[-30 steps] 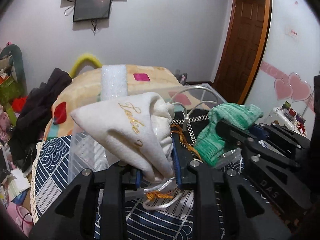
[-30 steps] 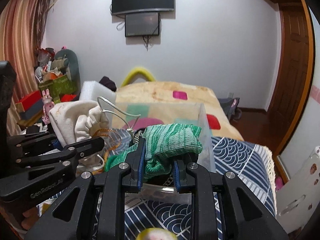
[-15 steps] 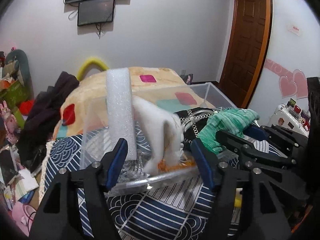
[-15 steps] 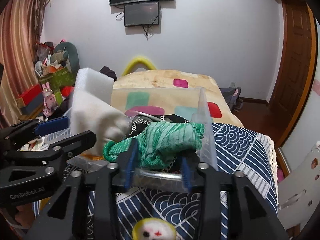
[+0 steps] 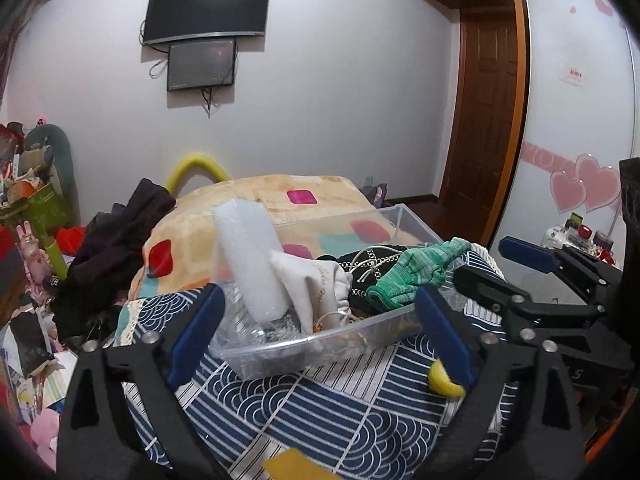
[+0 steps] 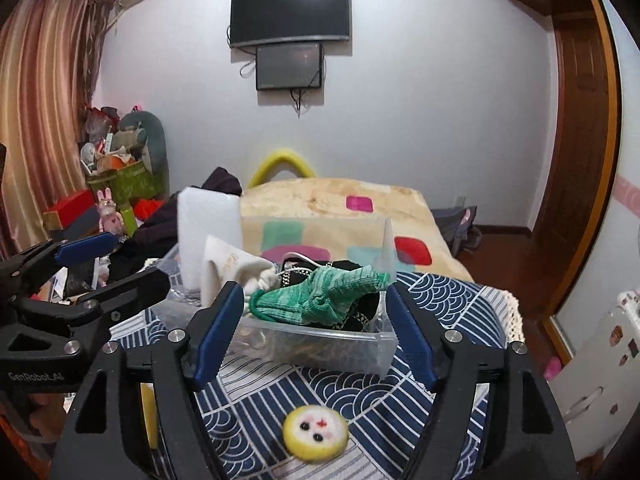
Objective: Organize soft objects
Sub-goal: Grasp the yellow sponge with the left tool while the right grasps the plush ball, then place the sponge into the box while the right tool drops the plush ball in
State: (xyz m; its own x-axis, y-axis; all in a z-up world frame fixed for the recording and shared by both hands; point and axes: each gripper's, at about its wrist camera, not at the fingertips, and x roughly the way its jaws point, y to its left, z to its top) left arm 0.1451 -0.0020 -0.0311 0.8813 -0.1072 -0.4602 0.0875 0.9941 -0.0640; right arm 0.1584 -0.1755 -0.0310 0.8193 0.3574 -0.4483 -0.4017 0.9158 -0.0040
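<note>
A clear plastic bin (image 5: 320,338) (image 6: 320,346) stands on the blue patterned cloth. Inside it lie a white drawstring pouch (image 5: 316,284) (image 6: 228,264), a green knitted cloth (image 5: 416,270) (image 6: 320,294), a white foam block (image 5: 250,256) (image 6: 204,224) and a black item with a chain (image 5: 364,266). My left gripper (image 5: 320,332) is open and empty, just before the bin. My right gripper (image 6: 316,328) is open and empty, in front of the bin's near wall. A round yellow plush face (image 6: 316,434) lies on the cloth below the right gripper.
A bed with a patchwork blanket (image 6: 340,208) stands behind the bin. Dark clothes (image 5: 116,248) are piled at the left, with cluttered boxes and toys (image 6: 116,172) beyond. A wooden door (image 6: 576,152) is at the right. A small yellow item (image 5: 442,380) lies by the left gripper's right finger.
Both grippers opened and pulled back from the bin. The white pouch left the left gripper and the green cloth left the right gripper; both now lie in the bin.
</note>
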